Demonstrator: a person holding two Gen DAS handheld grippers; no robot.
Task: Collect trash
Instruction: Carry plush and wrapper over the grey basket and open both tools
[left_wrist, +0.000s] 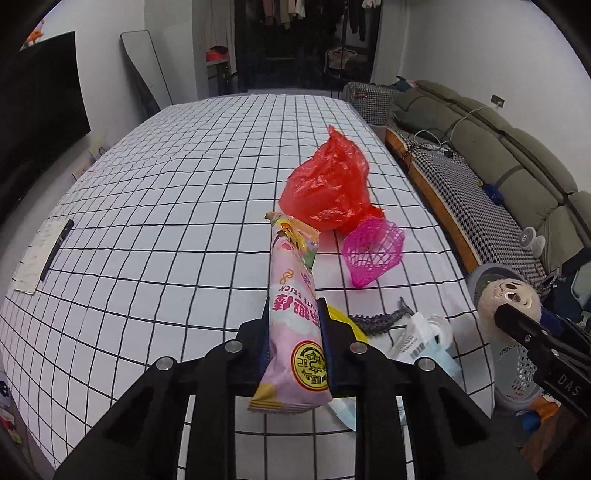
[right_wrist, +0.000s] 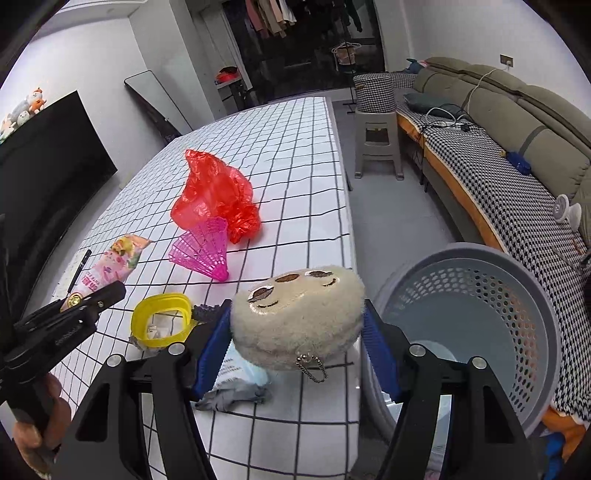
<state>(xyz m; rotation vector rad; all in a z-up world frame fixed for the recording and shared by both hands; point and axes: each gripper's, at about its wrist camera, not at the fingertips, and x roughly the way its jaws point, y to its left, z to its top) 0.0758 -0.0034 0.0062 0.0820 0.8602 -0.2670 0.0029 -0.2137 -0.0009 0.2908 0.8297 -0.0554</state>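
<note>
My left gripper (left_wrist: 294, 325) is shut on a pink snack wrapper (left_wrist: 293, 317) and holds it above the checked table (left_wrist: 166, 206). It also shows in the right wrist view (right_wrist: 110, 291) with the wrapper (right_wrist: 118, 258). My right gripper (right_wrist: 297, 325) is shut on a cream plush face pouch (right_wrist: 297, 317), at the table's right edge, left of the grey perforated bin (right_wrist: 476, 317). The pouch also shows in the left wrist view (left_wrist: 508, 299). A red plastic bag (left_wrist: 328, 184), a pink mesh net (left_wrist: 371, 251) and a yellow ring (right_wrist: 162, 319) lie on the table.
A blue-white packet (left_wrist: 424, 343) and a dark toy (left_wrist: 376, 319) lie near the table's front right corner. A paper with a black pen (left_wrist: 55, 251) lies at the left edge. A sofa (right_wrist: 517, 155) runs along the right; a grey stool (right_wrist: 376, 144) stands beyond the table.
</note>
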